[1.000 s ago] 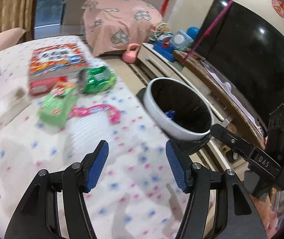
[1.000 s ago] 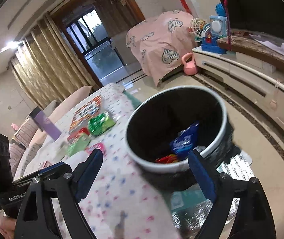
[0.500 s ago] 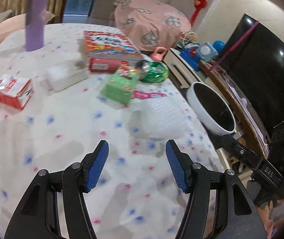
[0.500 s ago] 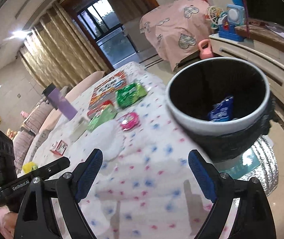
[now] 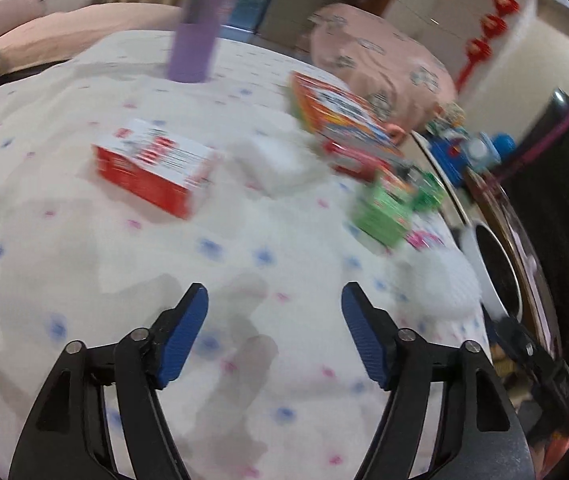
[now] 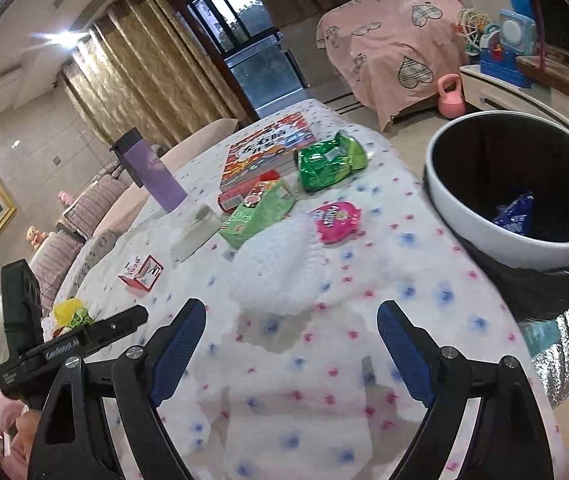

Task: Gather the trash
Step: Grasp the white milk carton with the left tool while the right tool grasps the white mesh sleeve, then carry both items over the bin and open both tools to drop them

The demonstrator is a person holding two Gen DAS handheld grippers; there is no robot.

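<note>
From the left wrist, the left gripper (image 5: pixel 274 318) hangs over the dotted white tablecloth (image 5: pixel 84 260), jaws opening, nothing between them; a red-and-white carton (image 5: pixel 152 166) lies ahead.

From the right wrist, the right gripper (image 6: pixel 290 338) gapes wide and empty before crumpled white tissue (image 6: pixel 280 264); a pink round wrapper (image 6: pixel 336 218) lies near the white-rimmed, black-lined bin (image 6: pixel 480 224).

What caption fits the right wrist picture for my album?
Open right gripper above the spotted tablecloth, facing a white tissue, snack wrappers and the trash bin.

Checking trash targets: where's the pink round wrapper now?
Right wrist view, centre-right: pink round wrapper lies on the tablecloth between the white tissue and the bin.
</note>
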